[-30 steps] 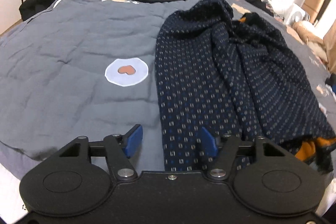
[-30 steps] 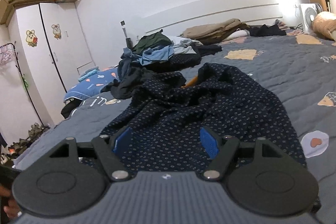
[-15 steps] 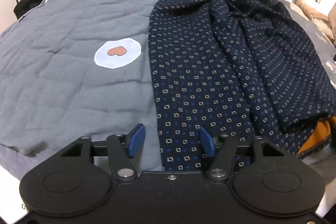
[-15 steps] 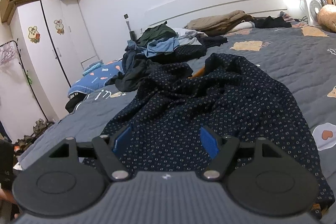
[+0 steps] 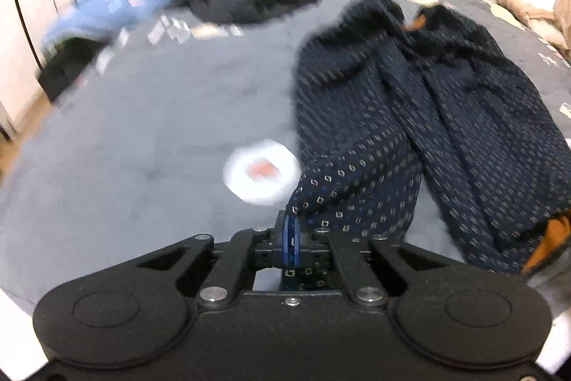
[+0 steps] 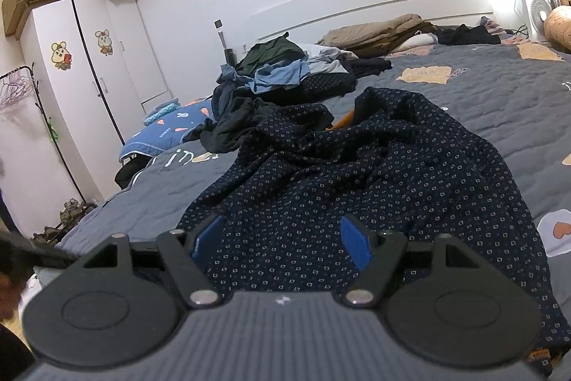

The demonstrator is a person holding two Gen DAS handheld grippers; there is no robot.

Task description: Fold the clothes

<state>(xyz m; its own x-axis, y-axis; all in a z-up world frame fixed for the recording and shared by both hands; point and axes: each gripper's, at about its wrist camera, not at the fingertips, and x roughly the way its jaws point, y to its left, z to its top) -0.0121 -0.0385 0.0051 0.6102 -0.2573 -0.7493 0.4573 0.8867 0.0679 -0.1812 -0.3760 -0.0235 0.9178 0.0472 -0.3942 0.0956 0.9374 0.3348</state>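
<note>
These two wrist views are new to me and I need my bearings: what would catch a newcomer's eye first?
First, the navy patterned garment, crumpled across the middle of the grey quilt, with orange lining peeking out at its edge. Next, the left tool, pinched shut on the garment's near corner, while the right tool stands open just above the fabric. Behind, a heap of unfolded clothes sits near the headboard.
</note>
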